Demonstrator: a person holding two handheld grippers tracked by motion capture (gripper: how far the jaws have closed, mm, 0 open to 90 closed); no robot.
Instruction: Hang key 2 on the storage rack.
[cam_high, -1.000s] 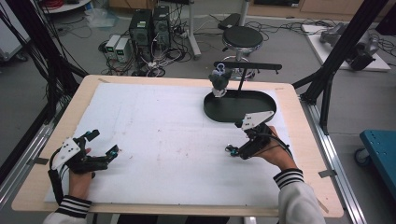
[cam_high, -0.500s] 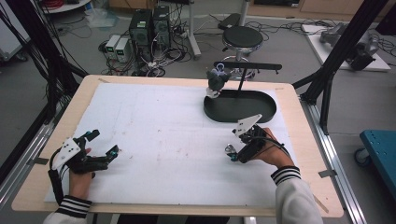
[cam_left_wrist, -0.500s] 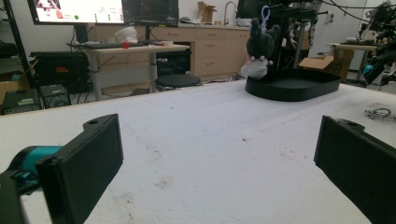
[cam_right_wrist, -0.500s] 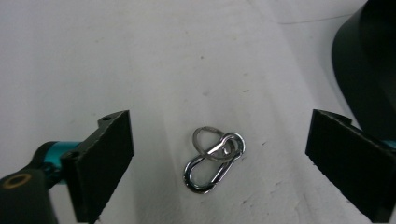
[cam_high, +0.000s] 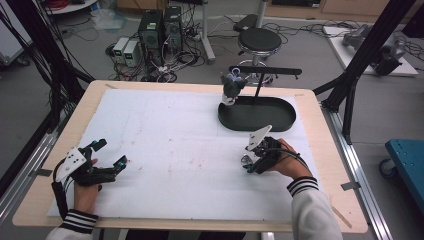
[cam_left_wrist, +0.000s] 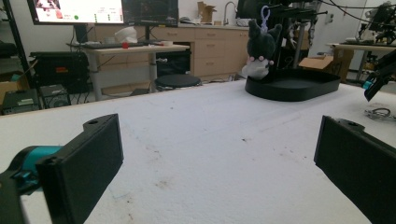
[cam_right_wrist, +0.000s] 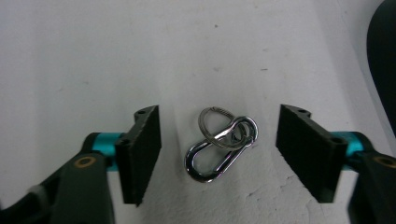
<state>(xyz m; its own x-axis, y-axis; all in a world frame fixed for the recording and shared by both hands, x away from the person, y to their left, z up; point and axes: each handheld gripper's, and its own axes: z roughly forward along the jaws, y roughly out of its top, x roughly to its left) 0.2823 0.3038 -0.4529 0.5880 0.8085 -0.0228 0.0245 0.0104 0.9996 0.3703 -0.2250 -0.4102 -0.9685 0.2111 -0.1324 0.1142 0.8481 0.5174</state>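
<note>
**Right tongs closing around a carabiner clip on the table**

The black oval tray (cam_high: 280, 120) sits at about 1 o'clock on the white-covered table (cam_high: 175, 140). A thin black stand rises from its far side, and a dark plush toy (cam_high: 231, 87) with a pale underside hangs from the stand's bar, over the tray's left end; whether the toy touches the tray floor cannot be told.

The carabiner clip (cam_right_wrist: 215, 156) is polished silver metal, with two linked rings looped through its upper end. It lies flat on the table at about 4 o'clock, between the jaws of the right tongs (cam_right_wrist: 218, 151), which have just been closing and stand apart from it on both sides, holding nothing.

The left tongs (cam_left_wrist: 219, 154), at 8 o'clock, are wide open and empty.
</note>
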